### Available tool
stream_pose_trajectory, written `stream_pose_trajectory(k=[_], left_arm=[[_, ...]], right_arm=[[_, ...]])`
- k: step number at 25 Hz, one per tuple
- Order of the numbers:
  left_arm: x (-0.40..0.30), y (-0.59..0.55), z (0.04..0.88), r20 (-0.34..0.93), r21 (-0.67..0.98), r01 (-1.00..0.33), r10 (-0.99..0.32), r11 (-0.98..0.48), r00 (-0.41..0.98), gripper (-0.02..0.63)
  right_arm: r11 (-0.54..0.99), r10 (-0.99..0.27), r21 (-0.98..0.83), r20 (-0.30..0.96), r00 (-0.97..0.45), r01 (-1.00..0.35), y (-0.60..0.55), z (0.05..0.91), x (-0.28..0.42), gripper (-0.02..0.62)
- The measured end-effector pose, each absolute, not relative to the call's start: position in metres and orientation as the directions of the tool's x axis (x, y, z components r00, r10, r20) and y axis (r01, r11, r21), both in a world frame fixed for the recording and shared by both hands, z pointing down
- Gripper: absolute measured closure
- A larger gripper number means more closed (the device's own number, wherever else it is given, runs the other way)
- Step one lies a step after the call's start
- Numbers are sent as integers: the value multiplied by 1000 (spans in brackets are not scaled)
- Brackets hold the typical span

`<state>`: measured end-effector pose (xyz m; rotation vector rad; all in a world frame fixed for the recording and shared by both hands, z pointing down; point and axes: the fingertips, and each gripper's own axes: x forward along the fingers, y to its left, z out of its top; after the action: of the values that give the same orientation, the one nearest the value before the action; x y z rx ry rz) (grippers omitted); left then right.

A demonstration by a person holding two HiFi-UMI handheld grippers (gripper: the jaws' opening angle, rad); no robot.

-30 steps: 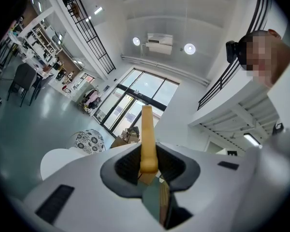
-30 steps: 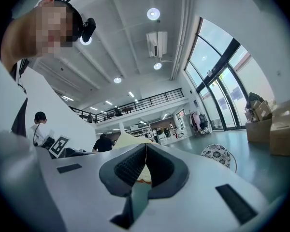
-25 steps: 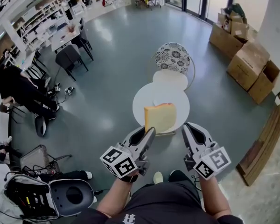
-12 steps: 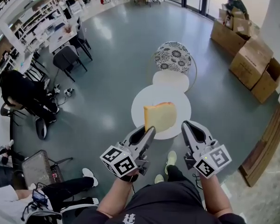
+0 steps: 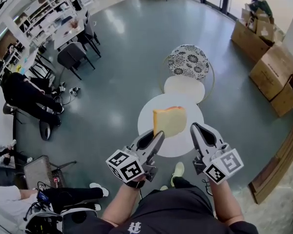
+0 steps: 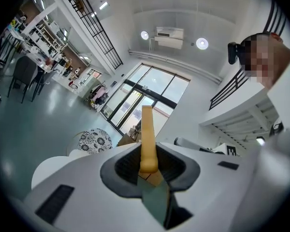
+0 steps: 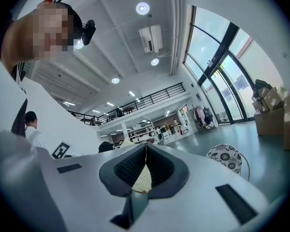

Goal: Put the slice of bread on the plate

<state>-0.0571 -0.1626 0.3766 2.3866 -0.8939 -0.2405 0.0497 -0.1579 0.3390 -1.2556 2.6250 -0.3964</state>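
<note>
Two hand-held tools in light grey moulded plastic. Left gripper (image 5: 157, 136): long tapered jaws, dark inner faces, white left marker cube (image 5: 125, 165) at the rear with black square patterns. Right gripper (image 5: 195, 128): same build, right marker cube (image 5: 223, 166) also black squares on white. Close up: smooth pale shells, dark grey ribbed left pads (image 6: 124, 166) in rounded dark surrounds, small dark rectangular left inset (image 6: 54, 198). Same ribbed right pads (image 7: 127, 166) and right inset (image 7: 236, 198). Wearing dark short-sleeved T-shirt (image 5: 168, 211), small white logo (image 5: 134, 227) at chest, dark trousers (image 5: 186, 184), pale shoe (image 5: 177, 168). Forearms bare.
</note>
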Motion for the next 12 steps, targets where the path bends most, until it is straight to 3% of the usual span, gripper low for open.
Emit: stream_pose_trajectory(k=[12], left_arm=[[-44, -246, 420, 93, 657, -518, -623, -548, 777, 517]], right_arm=[[597, -773, -374, -29, -634, -710, -246, 373, 63, 588]])
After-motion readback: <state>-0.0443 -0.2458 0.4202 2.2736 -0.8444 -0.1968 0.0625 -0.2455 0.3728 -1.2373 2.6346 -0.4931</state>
